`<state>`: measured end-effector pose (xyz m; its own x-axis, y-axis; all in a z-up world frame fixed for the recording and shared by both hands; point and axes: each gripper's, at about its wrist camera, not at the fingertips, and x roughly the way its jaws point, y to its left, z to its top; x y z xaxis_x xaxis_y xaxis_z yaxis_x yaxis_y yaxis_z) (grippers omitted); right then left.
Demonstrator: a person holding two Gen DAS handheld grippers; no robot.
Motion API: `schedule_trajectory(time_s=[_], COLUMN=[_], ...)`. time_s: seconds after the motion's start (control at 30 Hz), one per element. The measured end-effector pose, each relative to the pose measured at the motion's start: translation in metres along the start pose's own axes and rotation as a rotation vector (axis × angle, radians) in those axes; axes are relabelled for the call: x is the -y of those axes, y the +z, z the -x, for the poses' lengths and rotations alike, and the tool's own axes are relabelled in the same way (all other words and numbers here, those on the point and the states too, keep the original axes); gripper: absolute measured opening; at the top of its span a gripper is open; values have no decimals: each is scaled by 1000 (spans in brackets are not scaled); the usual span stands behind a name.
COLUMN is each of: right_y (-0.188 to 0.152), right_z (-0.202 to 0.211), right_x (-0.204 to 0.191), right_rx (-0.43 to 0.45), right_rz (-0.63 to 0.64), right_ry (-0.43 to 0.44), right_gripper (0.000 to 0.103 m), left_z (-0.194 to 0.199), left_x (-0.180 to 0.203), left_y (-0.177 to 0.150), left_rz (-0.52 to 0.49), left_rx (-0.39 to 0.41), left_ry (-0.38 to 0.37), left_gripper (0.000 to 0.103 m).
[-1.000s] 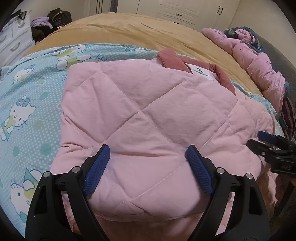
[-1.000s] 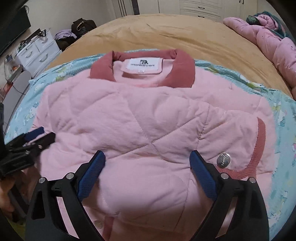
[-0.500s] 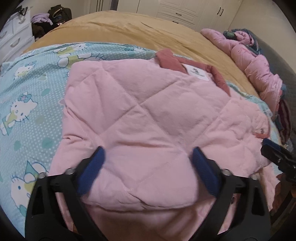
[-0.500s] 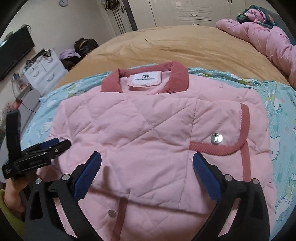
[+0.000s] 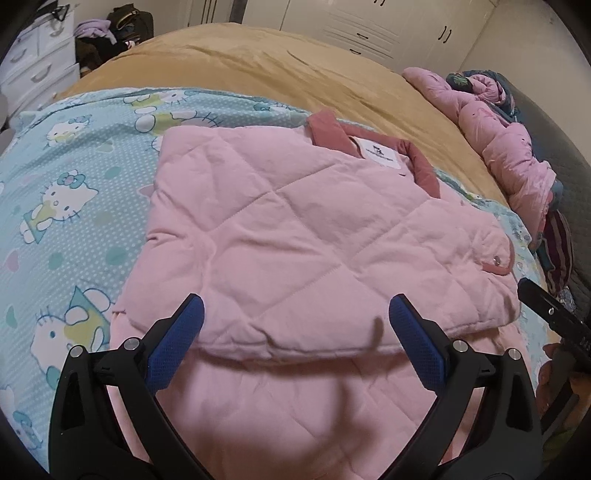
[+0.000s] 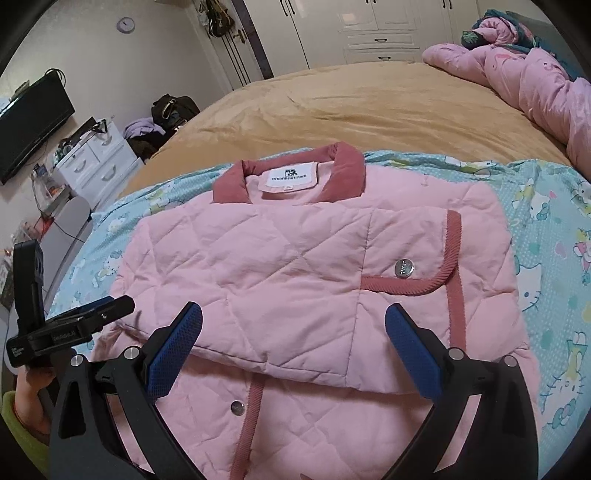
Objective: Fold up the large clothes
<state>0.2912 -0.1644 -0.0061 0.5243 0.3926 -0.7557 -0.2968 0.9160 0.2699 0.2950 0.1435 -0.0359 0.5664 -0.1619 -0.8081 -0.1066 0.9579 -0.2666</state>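
Observation:
A pink quilted jacket with a dusty-red collar lies on a Hello Kitty sheet, its lower part folded up over the body. It also shows in the right wrist view, with a snap pocket. My left gripper is open and empty, held above the near folded edge. My right gripper is open and empty above the same edge. Each gripper shows at the edge of the other's view: the right one, the left one.
The sheet lies on a tan bedspread. A pink duvet heap lies at the far right of the bed. White drawers, a television and bags stand to the left. Wardrobes line the back wall.
Both grippers have pulled back and up from the jacket, jaws staying open. The folded-up part stays lying flat on the body.

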Motion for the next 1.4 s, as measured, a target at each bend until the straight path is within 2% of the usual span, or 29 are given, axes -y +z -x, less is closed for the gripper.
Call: schedule_trajectory(time_s=[0.27, 0.7, 1.07, 1.4], right_y=[0, -13, -35, -54], right_z=[28, 83, 117, 128], right_x=[-9, -21, -39, -43], right_rx=[46, 142, 183, 177], right_rz=[6, -3, 8, 33], right_ry=[13, 3, 11, 8], right_gripper=[99, 99, 99, 99], left_z=[24, 80, 113, 132], left_x=[14, 27, 22, 21], left_y=[-6, -20, -47, -70], left_rz=[-24, -82, -114, -124], left_rx=[20, 101, 131, 155], left_ry=[-11, -30, -13, 11], left_gripper=[94, 94, 94, 94])
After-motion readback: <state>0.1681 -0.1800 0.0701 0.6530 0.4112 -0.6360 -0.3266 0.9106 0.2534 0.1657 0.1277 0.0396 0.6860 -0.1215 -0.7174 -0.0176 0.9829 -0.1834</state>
